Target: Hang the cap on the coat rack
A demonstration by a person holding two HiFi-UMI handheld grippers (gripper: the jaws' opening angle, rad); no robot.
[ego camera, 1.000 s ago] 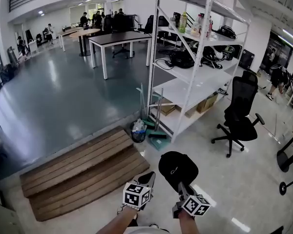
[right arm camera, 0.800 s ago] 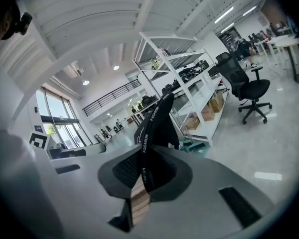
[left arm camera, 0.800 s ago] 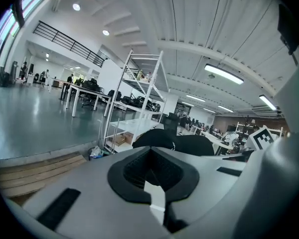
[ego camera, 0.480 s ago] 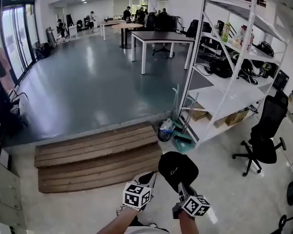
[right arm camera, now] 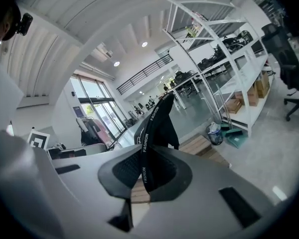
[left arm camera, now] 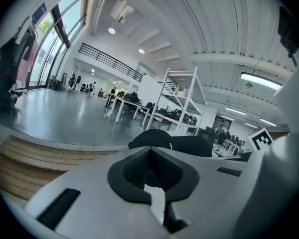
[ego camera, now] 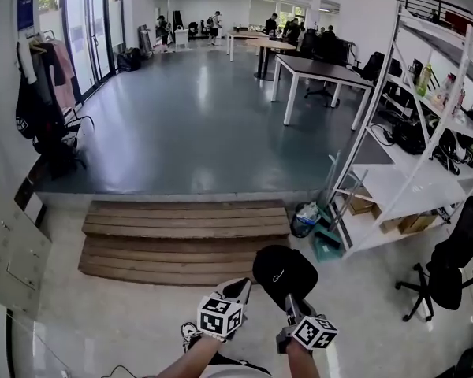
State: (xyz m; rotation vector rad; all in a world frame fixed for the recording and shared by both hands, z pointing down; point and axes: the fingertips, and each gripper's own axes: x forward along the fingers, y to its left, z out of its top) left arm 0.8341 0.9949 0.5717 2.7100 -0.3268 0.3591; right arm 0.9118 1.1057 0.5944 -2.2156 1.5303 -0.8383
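Head view: cap (ego camera: 284, 269) in rt hand-held gripper (ego camera: 292, 304).

Wooden steps (ego camera: 185, 239) lie left of white shelving (ego camera: 382, 181).

Your head camera looks forward and steeply down. Each gripper camera sits just behind its own jaws, facing along them. All three views share the black fabric cap (ego camera: 285, 272) and the white metal shelving rack (ego camera: 378, 186).
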